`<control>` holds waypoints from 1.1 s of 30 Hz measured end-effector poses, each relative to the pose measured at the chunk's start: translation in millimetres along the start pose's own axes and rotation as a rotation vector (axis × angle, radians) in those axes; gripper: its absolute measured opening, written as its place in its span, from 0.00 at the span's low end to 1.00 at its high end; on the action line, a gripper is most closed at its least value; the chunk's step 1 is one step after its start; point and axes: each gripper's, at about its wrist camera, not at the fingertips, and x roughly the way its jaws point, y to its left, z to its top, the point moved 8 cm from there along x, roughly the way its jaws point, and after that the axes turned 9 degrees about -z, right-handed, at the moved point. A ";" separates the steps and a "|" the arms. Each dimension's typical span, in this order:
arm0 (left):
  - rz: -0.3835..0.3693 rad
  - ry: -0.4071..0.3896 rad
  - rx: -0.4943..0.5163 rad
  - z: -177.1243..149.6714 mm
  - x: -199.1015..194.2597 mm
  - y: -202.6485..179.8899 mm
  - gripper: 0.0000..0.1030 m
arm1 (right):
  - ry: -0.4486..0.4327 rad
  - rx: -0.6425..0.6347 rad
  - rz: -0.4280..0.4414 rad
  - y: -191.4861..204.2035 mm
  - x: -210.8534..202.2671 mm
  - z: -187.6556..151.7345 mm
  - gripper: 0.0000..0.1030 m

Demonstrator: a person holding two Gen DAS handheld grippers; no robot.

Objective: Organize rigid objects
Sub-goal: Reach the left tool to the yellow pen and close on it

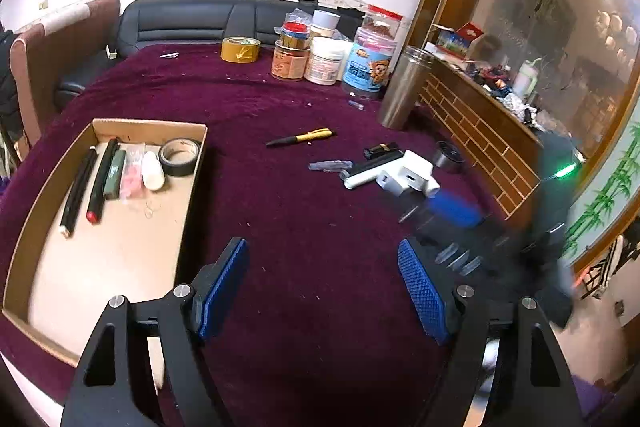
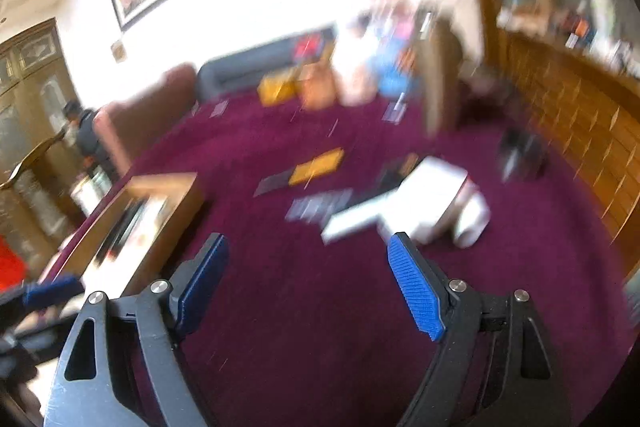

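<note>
**Now both grippers stand wide and empty over the purple cloth**

Just in front of the left wrist camera, the left gripper (image 1: 322,287) hangs over the purple tablecloth (image 1: 280,211) with its blue pads spread wide and nothing between them. To its left lies an open cardboard box (image 1: 192,195), already holding two black markers (image 1: 90,183), a green stick (image 1: 115,173), a white tube (image 1: 153,175) and a roll of black tape (image 1: 180,157) along its far end. Farther out on the cloth, a yellow-and-black pen (image 1: 300,137) lies alone. To the right of it sits a cluster: a white charger block (image 1: 408,173), a white cylinder (image 1: 360,180) touching it, and a small black item (image 1: 382,149) just beyond. A blurred dark shape with a blue pad at the right edge is the right gripper (image 1: 456,211), near that cluster.

From the right wrist view, heavily smeared, the right gripper (image 2: 308,279) also shows its jaws wide apart and empty, above the cloth, with the charger block (image 2: 432,199) just beyond its right finger. Jars (image 1: 324,61), a yellow tape roll (image 1: 240,49) and a steel tumbler (image 1: 402,87) stand along the far edge.
</note>
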 end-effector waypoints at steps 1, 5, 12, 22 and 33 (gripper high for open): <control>0.009 0.006 -0.003 1.6 4.1 2.8 0.70 | -0.024 0.001 -0.013 -4.1 1.6 9.9 0.80; 0.014 0.069 -0.056 7.0 25.7 21.0 0.70 | -0.057 0.090 0.022 -23.1 24.8 48.2 0.80; 0.018 0.143 -0.125 27.4 64.4 51.7 0.70 | -0.074 0.193 -0.082 -67.4 58.5 41.7 0.80; 0.008 0.216 -0.030 77.3 163.1 53.6 0.69 | 0.042 0.331 -0.153 -112.8 87.2 35.4 0.80; 0.076 0.310 0.339 94.4 266.6 33.4 0.52 | 0.076 0.316 -0.127 -107.5 91.2 28.7 0.80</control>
